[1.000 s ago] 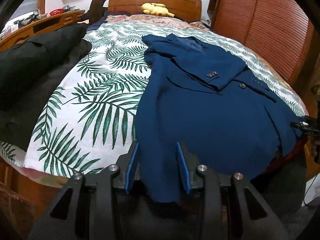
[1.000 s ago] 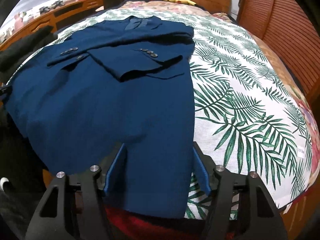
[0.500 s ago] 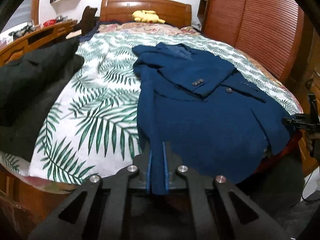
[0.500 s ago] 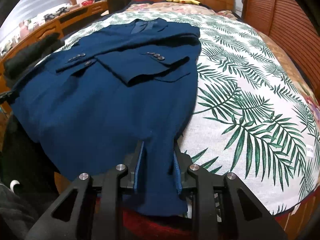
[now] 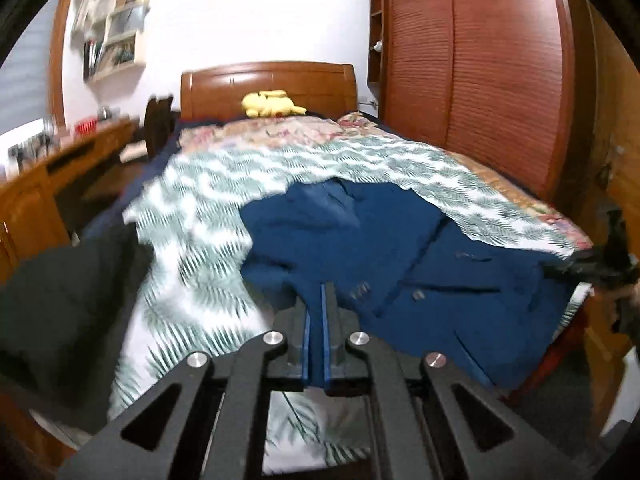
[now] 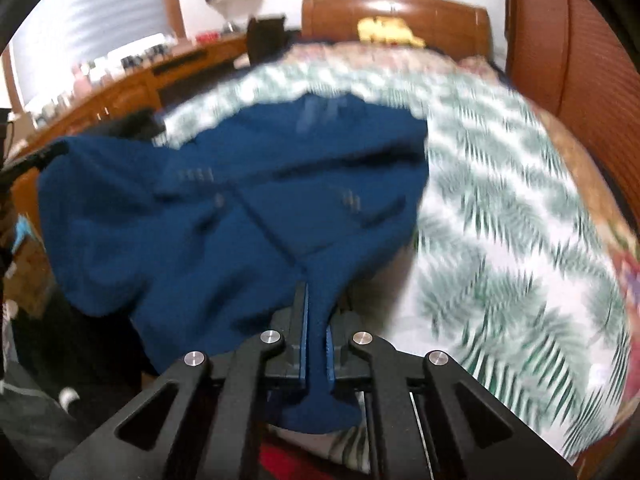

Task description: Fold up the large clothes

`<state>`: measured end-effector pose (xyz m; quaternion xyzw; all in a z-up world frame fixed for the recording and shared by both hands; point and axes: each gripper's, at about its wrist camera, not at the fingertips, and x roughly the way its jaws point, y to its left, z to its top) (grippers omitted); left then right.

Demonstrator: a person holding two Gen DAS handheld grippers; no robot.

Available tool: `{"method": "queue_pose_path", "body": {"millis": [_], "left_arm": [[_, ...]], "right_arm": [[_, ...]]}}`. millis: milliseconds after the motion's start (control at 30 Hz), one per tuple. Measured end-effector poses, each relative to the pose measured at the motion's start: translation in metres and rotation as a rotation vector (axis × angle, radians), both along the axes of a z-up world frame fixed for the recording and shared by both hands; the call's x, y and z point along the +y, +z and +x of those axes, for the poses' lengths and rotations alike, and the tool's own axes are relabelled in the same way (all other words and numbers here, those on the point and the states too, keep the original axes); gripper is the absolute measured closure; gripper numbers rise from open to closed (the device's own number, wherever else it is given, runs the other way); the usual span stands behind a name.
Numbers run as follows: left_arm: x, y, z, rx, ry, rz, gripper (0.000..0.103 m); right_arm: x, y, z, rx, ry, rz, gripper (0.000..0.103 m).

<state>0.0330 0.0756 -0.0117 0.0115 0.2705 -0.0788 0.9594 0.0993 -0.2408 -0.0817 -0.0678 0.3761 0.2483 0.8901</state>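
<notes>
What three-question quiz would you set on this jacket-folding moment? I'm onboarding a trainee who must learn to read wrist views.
1. True or false: the left gripper is shut on the blue jacket.
2. What do the right gripper fingers hold?
A. the palm-leaf bedspread
B. the blue jacket's hem
C. nothing
3. What yellow thing lies by the headboard?

Key
1. True; its jaws have just been closing, with cloth between them.
2. B
3. A yellow plush toy.

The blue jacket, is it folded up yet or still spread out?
Not folded yet. The blue jacket lies mostly spread on the bed, its near hem pinched and lifted by the left gripper and right gripper.
</notes>
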Motion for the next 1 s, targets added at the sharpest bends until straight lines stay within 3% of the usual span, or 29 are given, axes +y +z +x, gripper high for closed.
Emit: {"method": "queue_pose_path", "body": {"millis": [200,433,533,900,1000], "left_arm": [[-0.013,0.049,0.021,-0.065,-0.041,0.02,0.102],[-0.034,0.098,0.008,-0.166,-0.08,0.062,0.102],[-0.026,0.122,0.007,-0.191,-0.059,0.032,0.102],[-0.027,0.203,-0.05,-0.347,-0.086,0.021,0.102],[-0.029,0.224,-0.064,-0.397,-0.087,0.034,0.102]], "right_arm": [[0.003,0.064,0.027,-0.096,-0.018,0.095,0.1],[0.022,0.125,0.012,-0.237,0.014,0.115,0.101],[0.021,0.143,0.005,-0.269,0.002,0.117,0.101],[0.002,0.236,-0.057,-0.443,0.034,0.166,0.101],[-0.002,0.259,-0.075,-0.5,0.044,0.131,0.101]]}}
